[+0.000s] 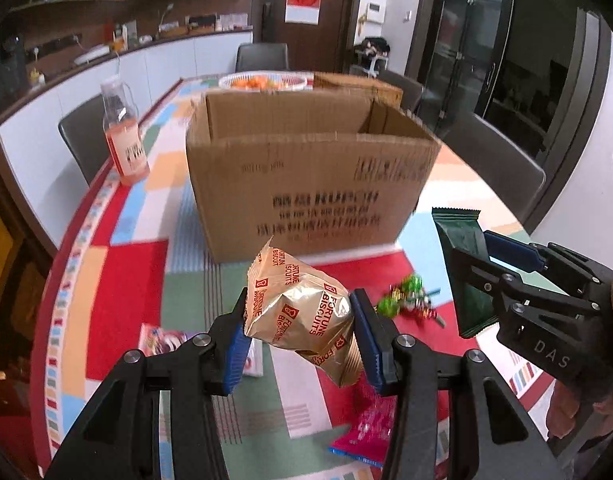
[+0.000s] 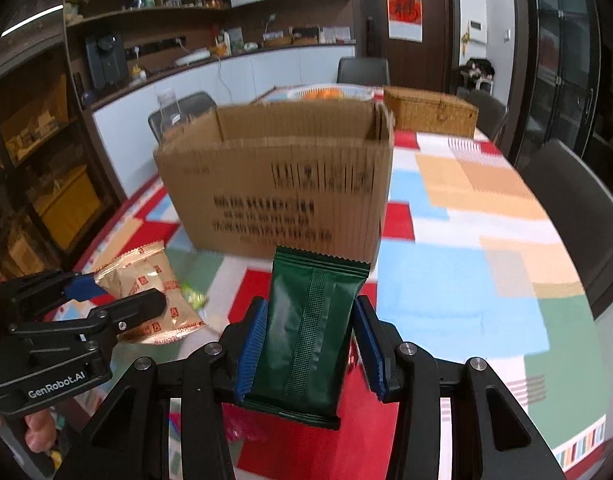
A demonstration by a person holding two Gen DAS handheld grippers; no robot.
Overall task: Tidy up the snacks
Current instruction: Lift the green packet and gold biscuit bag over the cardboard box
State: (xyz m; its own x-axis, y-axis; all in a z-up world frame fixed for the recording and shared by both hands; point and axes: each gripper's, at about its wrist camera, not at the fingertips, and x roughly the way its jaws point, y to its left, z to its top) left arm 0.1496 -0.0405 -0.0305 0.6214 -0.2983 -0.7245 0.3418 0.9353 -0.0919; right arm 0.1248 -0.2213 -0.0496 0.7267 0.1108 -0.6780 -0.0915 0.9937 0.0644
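Presently, two snacks are held aloft and none is seen stowed. Left tool (image 1: 300, 334): clamped on a gold biscuit packet (image 1: 302, 312), which is carried clear of the tabletop (image 1: 118, 292), short of the box. Right tool (image 2: 306, 350): clamped on a dark green wrapped bar (image 2: 306, 328), likewise lifted and pointed toward the box. Items left lying on the tabletop beneath and beside the tools: a pink packet (image 1: 366, 428), a white-and-pink packet (image 1: 164, 338) at the left, and a loose cluster of green-wrapped sweets (image 1: 406, 300) between the two tools. Further off: an open cardboard box (image 1: 306, 176), upright, top flaps absent or folded away, interior not visible, so its contents cannot be told. Beyond it: a jug of pink drink (image 1: 124, 136), a white basket of orange items (image 1: 266, 80) and a wicker case (image 2: 430, 114). Judged progress: early to middling; both held snacks are yet to be dropped in the box, and at least three more pick-ups remain.
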